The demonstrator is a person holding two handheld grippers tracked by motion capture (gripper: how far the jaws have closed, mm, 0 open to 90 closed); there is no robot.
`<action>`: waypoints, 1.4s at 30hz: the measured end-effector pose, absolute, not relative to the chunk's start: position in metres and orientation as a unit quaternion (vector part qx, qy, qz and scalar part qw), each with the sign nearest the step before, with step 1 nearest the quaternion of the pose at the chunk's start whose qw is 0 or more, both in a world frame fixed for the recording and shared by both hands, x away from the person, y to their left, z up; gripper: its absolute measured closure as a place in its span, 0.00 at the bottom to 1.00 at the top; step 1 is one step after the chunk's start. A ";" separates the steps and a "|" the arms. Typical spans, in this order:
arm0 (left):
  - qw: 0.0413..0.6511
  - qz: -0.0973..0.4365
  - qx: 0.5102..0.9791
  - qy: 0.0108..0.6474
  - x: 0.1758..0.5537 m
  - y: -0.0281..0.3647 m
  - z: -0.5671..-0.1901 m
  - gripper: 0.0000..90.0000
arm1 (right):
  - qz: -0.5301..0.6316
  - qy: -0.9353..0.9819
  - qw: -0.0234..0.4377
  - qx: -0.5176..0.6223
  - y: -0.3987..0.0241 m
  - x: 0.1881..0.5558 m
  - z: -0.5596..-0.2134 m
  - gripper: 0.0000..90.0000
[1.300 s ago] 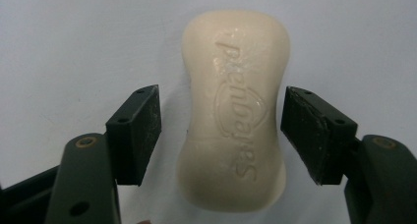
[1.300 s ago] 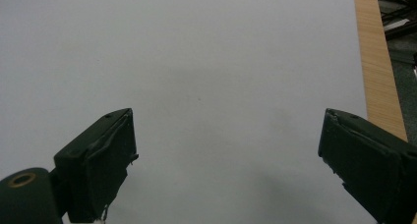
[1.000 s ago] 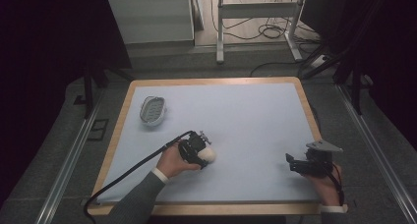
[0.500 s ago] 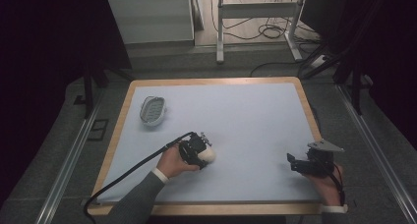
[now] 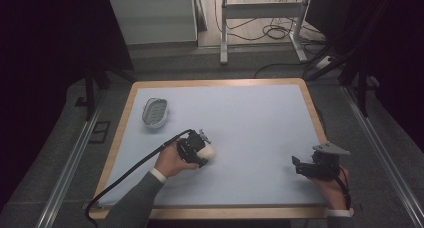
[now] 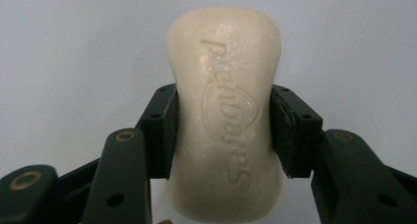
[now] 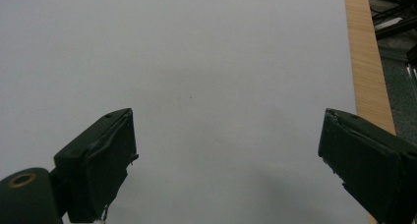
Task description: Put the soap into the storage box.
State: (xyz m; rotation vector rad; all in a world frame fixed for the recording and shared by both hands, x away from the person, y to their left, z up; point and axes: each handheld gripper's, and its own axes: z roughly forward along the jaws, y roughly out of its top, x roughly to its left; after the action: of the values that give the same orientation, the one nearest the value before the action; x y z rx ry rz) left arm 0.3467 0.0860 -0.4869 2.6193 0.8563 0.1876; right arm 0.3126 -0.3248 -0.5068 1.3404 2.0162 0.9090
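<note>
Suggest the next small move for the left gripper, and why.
Probably lift the soap bar and carry it toward the soap dish. The left gripper has its jaws shut on the bar's narrow waist, so the grasp looks secure, and the dish sits apart, farther up the table near its left edge. The right gripper is open, holding nothing.

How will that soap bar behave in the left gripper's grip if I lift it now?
The soap bar looks rigid, so it probably won't flex. Its glossy, rounded sides suggest it may slip between the pads. The left gripper clamps its narrower waist, which likely helps hold it.
</note>
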 end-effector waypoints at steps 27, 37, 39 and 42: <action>0.229 0.100 0.909 0.334 0.352 0.114 -0.457 0.55 | 0.339 0.748 0.276 0.499 -0.326 0.311 -0.506 0.08; 0.235 0.103 0.903 0.345 0.356 0.122 -0.451 0.55 | 0.338 0.748 0.278 0.499 -0.326 0.311 -0.506 0.08; 0.235 0.105 0.902 0.347 0.357 0.123 -0.450 0.55 | 0.339 0.748 0.278 0.499 -0.326 0.311 -0.506 0.08; 0.235 0.106 0.901 0.349 0.358 0.125 -0.449 0.55 | 0.339 0.747 0.278 0.501 -0.327 0.311 -0.506 0.08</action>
State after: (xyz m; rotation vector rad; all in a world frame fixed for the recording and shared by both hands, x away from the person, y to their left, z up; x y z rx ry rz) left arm 0.3582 0.1248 -0.4494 2.4714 0.9581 0.2915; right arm 0.3114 -0.3269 -0.5058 1.3442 2.0040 0.9097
